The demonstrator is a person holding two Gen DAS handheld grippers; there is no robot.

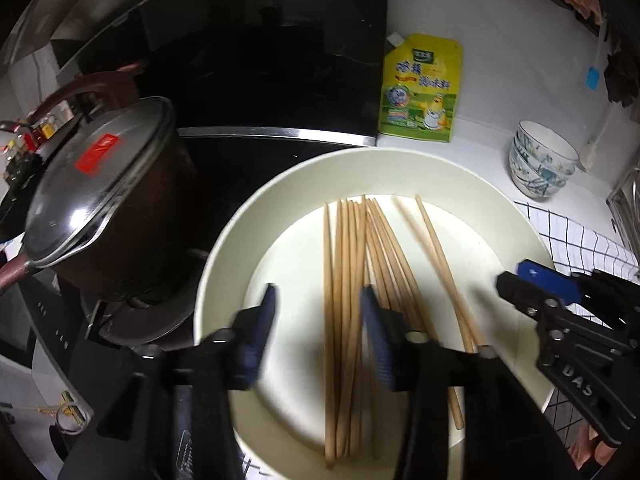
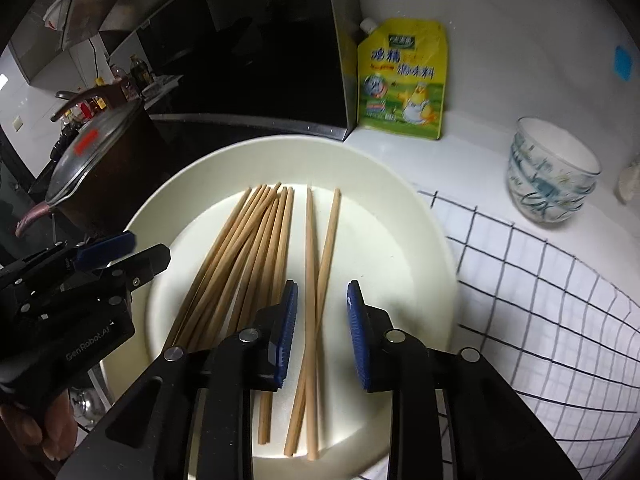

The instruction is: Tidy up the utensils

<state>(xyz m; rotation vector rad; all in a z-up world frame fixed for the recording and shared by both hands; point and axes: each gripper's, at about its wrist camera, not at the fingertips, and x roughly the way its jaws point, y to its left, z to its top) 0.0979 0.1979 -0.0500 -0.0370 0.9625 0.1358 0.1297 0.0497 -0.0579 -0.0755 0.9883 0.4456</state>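
Several pale wooden chopsticks (image 2: 256, 248) lie flat in a wide cream-coloured round plate (image 2: 392, 184) on the white counter; most are gathered in a loose fan toward the plate's left side, while two more (image 2: 316, 264) lie apart to the right and cross each other near their lower ends. As a judgement only: the sticks are collected on one plate but neither lined up nor paired, so the sorting looks partly open, though this could equally be a bundle about to be gathered or one just laid down. The right gripper (image 2: 322, 324) hangs low over the crossed pair with its blue-padded jaws spread to either side of them and nothing held. The left gripper (image 1: 318, 320) hovers over the fanned bundle, jaws likewise apart and empty; its view is blurred. Around the plate stand a dark pot with a glass lid bearing a red sticker (image 1: 104, 184) on the black glass stove, just beside the plate's left rim, a yellow-green spouted seasoning pouch (image 2: 404, 80) leaning on the wall behind, a stack of blue-patterned white bowls (image 2: 552, 172) to the right, and a white cloth with a black grid (image 2: 540, 300) under the plate's right edge. The pot crowds the left side, and the two grippers work close together over one plate.
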